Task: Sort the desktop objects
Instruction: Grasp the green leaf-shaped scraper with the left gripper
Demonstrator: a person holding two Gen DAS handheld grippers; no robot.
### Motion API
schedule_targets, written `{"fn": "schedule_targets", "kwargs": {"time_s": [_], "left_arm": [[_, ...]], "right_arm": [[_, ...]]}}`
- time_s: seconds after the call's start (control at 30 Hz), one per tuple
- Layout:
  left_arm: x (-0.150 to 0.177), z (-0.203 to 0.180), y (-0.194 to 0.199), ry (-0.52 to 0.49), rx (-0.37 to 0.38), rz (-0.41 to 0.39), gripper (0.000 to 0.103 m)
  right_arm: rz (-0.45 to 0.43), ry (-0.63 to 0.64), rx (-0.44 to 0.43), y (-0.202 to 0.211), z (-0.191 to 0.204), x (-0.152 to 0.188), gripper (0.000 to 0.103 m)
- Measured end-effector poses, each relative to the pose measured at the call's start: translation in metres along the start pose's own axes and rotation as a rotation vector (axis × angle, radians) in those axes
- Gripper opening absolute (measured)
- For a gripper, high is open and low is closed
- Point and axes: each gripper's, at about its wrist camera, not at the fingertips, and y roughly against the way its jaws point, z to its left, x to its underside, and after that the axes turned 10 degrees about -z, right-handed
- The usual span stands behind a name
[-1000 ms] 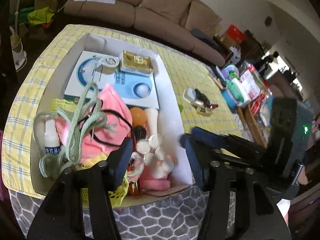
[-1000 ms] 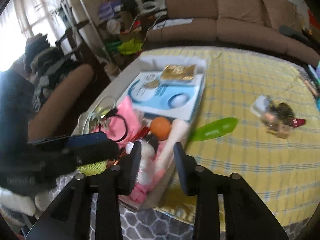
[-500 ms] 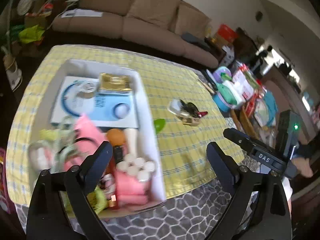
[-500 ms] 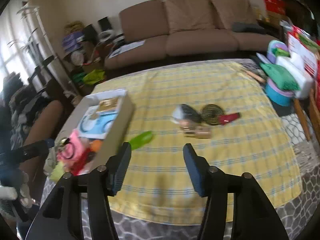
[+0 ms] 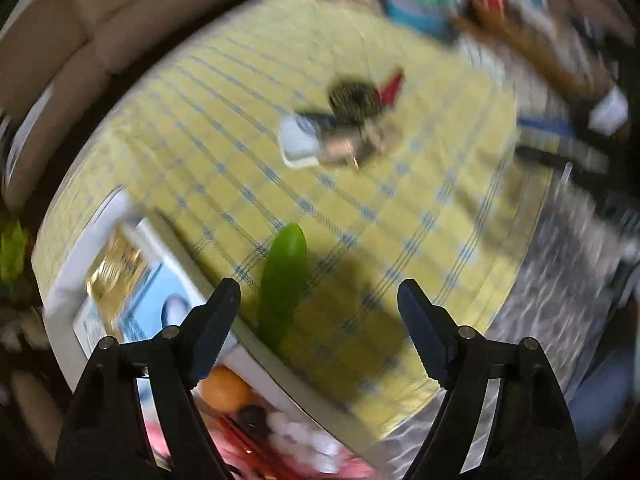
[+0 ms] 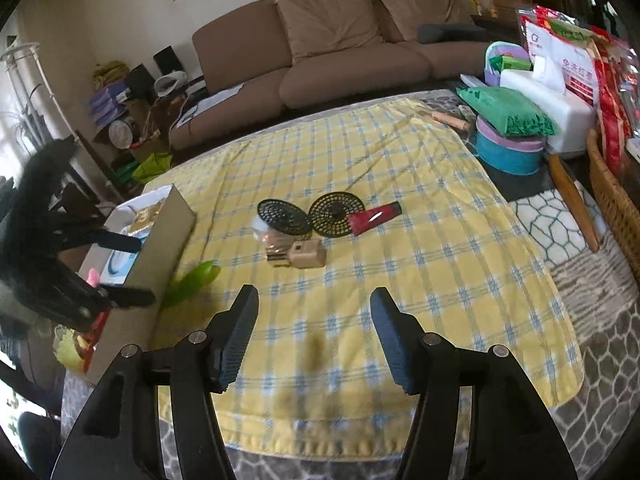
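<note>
Now, with both the left gripper (image 5: 318,300) and right gripper (image 6: 312,312) spread wide and empty, the glossy green pod-shaped object (image 5: 282,284) lying against the cardboard box's (image 6: 160,248) table-side wall wants a crosswise pinch.

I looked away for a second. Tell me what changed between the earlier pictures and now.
Both hand-held grippers pulled back from the box and opened wide. The left hand-held gripper now hovers by the green item beside the box; the right hand-held gripper faces the pile in the middle of the cloth. Neither holds anything. Box, green item and pile lie as before.
</note>
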Motion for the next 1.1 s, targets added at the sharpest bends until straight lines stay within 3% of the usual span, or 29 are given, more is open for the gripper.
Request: {"fn": "schedule_targets", "kwargs": {"time_s": [0.23,0.4,0.6,0.63,0.67,0.7,0.77,0.87,0.9,0.97,1.07,1.1], "left_arm": [[-0.006,-0.009,-0.052,-0.213,-0.058,0.199,0.074],[-0.002,-0.006,-0.077,-0.274,-0.091,0.285,0.074],[0.004,-0.013,-0.083,-0.282,-0.053,0.301,0.063],[0.004,-0.011,-0.08,-0.274,-0.054,0.294,0.057],[0.001,-0.007,-0.077,-0.252,-0.064,0.28,0.039],[-0.003,0.0,-0.071,-0.203,-0.054,0.256,0.03],[-0.008,0.005,-0.058,-0.14,0.021,0.209,0.03],[-0.008,0.001,-0.05,-0.126,0.049,0.188,0.03],[-0.006,-0.002,-0.052,-0.14,0.048,0.21,0.03],[0.001,-0.012,-0.057,-0.222,-0.023,0.228,0.03],[0.01,-0.014,-0.065,-0.205,-0.016,0.271,0.03],[0.011,-0.016,-0.067,-0.196,-0.014,0.275,0.025]], "right_arm": [[0.015,-0.025,-0.035,-0.015,-0.009,-0.002,0.06],[0.033,-0.02,-0.055,-0.019,-0.007,0.002,0.06],[0.034,-0.041,-0.047,-0.02,-0.012,0.001,0.06],[0.035,-0.045,-0.047,-0.021,-0.014,0.001,0.06],[0.039,-0.049,-0.047,-0.021,-0.015,0.002,0.06],[0.043,-0.052,-0.043,-0.022,-0.016,0.003,0.06],[0.047,-0.054,-0.038,-0.022,-0.017,0.004,0.06],[0.048,-0.062,-0.035,-0.023,-0.018,0.004,0.06],[0.05,-0.069,-0.038,-0.023,-0.018,0.004,0.06],[0.054,-0.073,-0.043,-0.023,-0.018,0.005,0.06],[0.055,-0.059,-0.044,-0.023,-0.015,0.005,0.06],[0.052,-0.058,-0.046,-0.023,-0.014,0.004,0.06]]}}
